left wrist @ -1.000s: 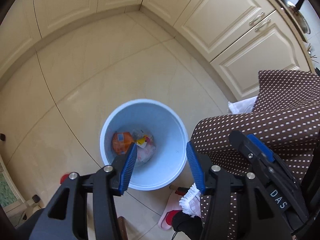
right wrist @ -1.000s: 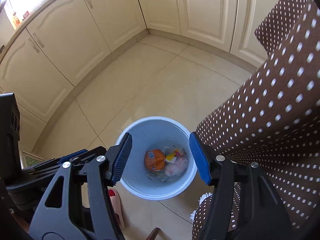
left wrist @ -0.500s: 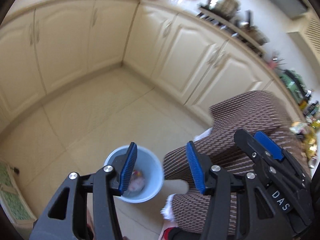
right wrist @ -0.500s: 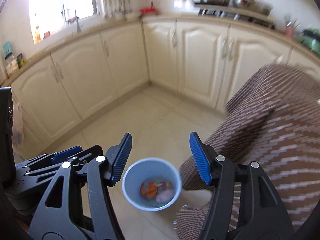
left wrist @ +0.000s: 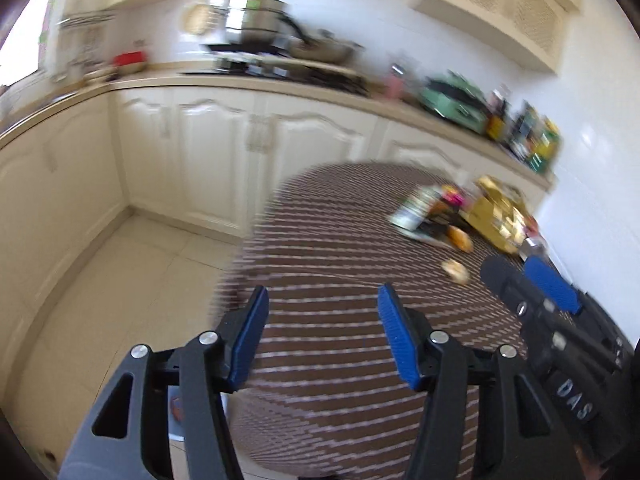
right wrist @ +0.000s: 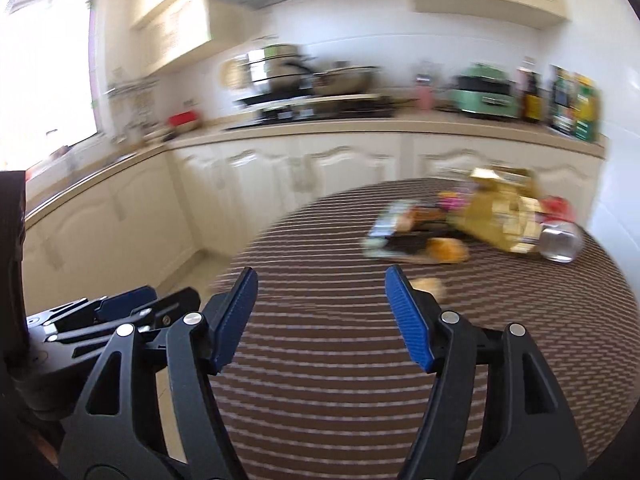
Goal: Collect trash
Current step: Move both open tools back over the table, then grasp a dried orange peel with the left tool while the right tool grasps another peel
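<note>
Both views are blurred by motion. Trash lies at the far side of the round table (left wrist: pixel 340 248) (right wrist: pixel 340 360) with its brown dotted cloth: a crumpled gold wrapper (left wrist: pixel 496 216) (right wrist: pixel 500 208), a dark packet with a bread-like piece (left wrist: pixel 424 220) (right wrist: pixel 412 236), and a small beige scrap (left wrist: pixel 456 270) (right wrist: pixel 430 286). My left gripper (left wrist: pixel 322 300) and right gripper (right wrist: pixel 322 276) hang side by side over the table's near part, well short of the trash. The jaws of both are opening, with nothing between them. A sliver of the blue bin (left wrist: pixel 176 428) shows behind my left finger.
A clear glass jar (right wrist: pixel 560 244) lies beside the gold wrapper. Cream cabinets (left wrist: pixel 208 160) run along the walls under a counter with pots (right wrist: pixel 280 72), a green appliance (right wrist: pixel 480 92) and bottles. Tiled floor (left wrist: pixel 120 280) lies left of the table.
Both grippers rose from above the bin to table height and tilted up, so the tabletop and its trash came into view. The jaws of both stand slightly wider.
</note>
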`<state>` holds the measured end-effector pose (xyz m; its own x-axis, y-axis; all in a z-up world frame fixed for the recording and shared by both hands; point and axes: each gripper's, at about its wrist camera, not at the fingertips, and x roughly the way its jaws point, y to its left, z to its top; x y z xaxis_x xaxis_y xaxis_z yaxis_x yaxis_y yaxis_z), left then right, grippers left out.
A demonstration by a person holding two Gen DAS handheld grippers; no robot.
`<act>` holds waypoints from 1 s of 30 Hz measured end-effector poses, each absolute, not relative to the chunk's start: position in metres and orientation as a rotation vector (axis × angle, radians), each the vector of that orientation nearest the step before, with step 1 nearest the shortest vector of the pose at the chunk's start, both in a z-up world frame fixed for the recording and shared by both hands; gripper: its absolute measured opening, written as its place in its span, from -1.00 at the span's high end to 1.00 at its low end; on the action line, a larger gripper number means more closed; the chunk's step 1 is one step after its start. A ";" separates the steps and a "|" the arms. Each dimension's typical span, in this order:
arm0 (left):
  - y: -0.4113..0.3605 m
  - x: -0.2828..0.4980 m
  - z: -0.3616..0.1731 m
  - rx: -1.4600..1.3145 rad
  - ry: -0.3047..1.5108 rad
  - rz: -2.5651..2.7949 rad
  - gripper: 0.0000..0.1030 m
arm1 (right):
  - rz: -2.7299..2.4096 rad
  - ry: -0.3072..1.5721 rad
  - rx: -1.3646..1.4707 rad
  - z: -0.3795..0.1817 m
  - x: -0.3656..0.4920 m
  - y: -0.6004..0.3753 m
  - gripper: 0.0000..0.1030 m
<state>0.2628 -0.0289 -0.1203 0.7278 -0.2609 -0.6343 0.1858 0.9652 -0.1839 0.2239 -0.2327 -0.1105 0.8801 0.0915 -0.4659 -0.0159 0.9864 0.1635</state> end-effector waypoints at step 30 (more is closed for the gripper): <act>-0.157 0.363 -0.160 -0.052 0.864 -0.317 0.40 | 0.057 0.827 0.178 -0.163 0.347 -0.341 -0.31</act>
<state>0.3626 -0.1569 -0.1596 0.6059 -0.2949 -0.7388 0.2534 0.9519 -0.1722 0.3466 -0.3415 -0.1626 0.6766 0.1201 -0.7265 0.0184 0.9836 0.1797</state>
